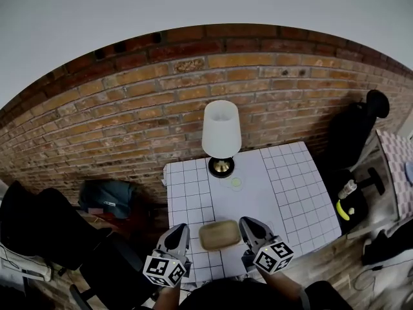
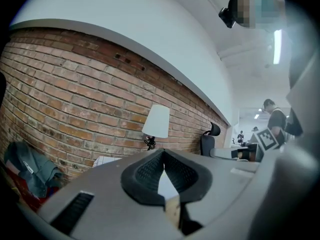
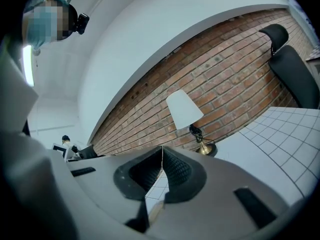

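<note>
- Brick wall (image 1: 193, 108) backs a white gridded table (image 1: 284, 186), with a lamp (image 1: 221, 134) at the far edge.
- On the head view I find a tan dish (image 1: 219, 235) at the near edge, its long axis running left to right. It lies between my left gripper (image 1: 177, 234) and right gripper (image 1: 250, 228), one just beside each short end and about equally near.
- Both gripper views show me jaws meeting tip to tip with nothing between them. They aim over the dish toward the lamp, so I can place the dish only from the head view.

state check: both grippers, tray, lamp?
Left gripper: shut, nothing between the jaws.
Right gripper: shut, nothing between the jaws.
Wooden tray: flat on the table, empty, between the two grippers.
Lamp: upright on the table; lit or not, cannot tell.
</note>
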`<state>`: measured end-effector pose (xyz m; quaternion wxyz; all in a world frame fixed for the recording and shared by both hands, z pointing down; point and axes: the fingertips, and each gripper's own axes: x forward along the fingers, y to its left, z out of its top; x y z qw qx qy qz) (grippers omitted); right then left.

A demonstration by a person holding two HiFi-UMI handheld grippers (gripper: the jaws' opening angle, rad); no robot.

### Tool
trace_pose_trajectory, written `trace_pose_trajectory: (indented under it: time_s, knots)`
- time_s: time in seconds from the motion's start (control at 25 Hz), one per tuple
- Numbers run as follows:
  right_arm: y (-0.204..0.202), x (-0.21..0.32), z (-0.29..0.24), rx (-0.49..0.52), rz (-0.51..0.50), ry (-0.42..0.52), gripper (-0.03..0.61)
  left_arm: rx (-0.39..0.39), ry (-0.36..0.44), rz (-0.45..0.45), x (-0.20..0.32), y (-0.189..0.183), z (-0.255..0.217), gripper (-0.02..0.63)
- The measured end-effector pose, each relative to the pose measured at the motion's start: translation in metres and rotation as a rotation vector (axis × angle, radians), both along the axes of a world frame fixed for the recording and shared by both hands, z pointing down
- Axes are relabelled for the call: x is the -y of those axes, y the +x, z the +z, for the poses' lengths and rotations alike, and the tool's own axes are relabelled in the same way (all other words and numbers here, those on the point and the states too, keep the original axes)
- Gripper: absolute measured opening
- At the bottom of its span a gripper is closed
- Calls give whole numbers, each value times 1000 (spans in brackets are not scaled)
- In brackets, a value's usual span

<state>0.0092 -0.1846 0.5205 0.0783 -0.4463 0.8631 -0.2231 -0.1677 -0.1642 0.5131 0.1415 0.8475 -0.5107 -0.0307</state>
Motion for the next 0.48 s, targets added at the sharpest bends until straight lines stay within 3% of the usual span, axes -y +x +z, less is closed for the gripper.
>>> trace_pose_trajectory:
  time_s: [0.48]
  knots:
    - [-1,9,50,-67,42,-22,6,10,-119,70,14,6,58,11]
